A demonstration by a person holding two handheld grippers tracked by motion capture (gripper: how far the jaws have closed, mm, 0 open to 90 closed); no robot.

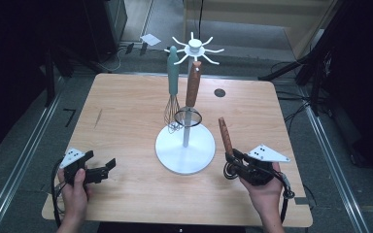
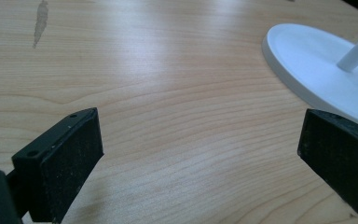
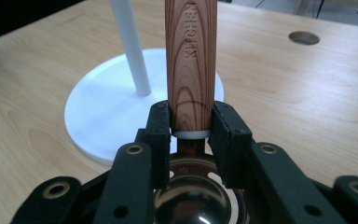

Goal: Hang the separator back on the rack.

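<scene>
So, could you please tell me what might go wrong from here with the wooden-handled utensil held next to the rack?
1. The right tongs grip the wooden-handled utensil only at the handle's lower end, so it could pivot or slip.
2. The rack's hooks already carry a whisk and a strainer; lifting the utensil there could knock them.
3. Bumping the thin pole might rock the rack's white base.

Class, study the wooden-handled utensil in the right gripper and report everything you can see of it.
The utensil has a round reddish wood-grain handle stamped KITCHEN, a white collar and a shiny metal head, partly hidden. The right gripper clamps the handle's lower end between its black pads. In the high view the handle points up and away, beside the rack's white base, apart from it.
</scene>
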